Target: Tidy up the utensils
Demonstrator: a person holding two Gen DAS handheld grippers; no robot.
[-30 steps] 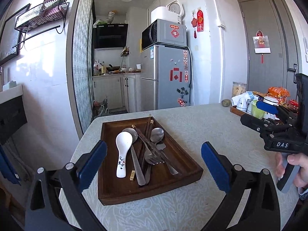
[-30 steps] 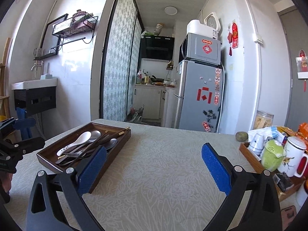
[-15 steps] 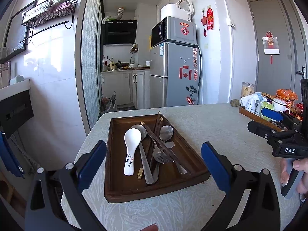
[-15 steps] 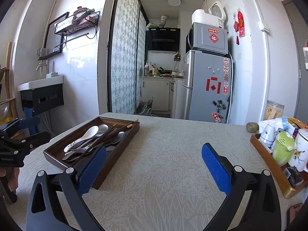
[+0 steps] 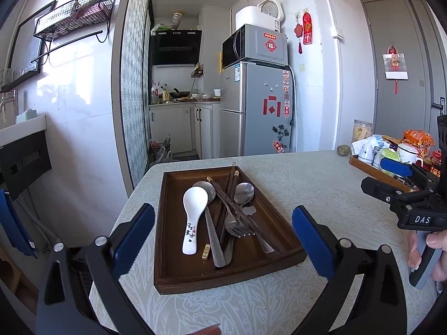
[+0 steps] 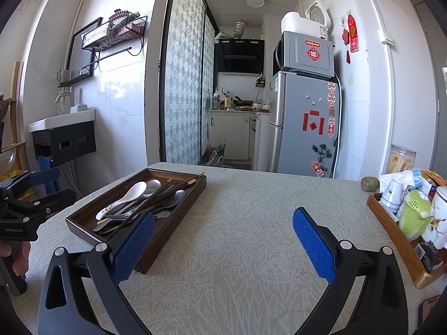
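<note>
Between the wide-open, empty left gripper's (image 5: 223,237) fingers, tray (image 5: 279,220) of piled utensils (image 5: 223,212)

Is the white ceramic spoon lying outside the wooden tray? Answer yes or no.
No, the white ceramic spoon lies inside the wooden tray, beside the metal spoons.

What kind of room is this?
Most likely a small home flat, a dining corner beside a kitchen: a fridge with a microwave on top, and a table holding a tray of cutlery.
</note>
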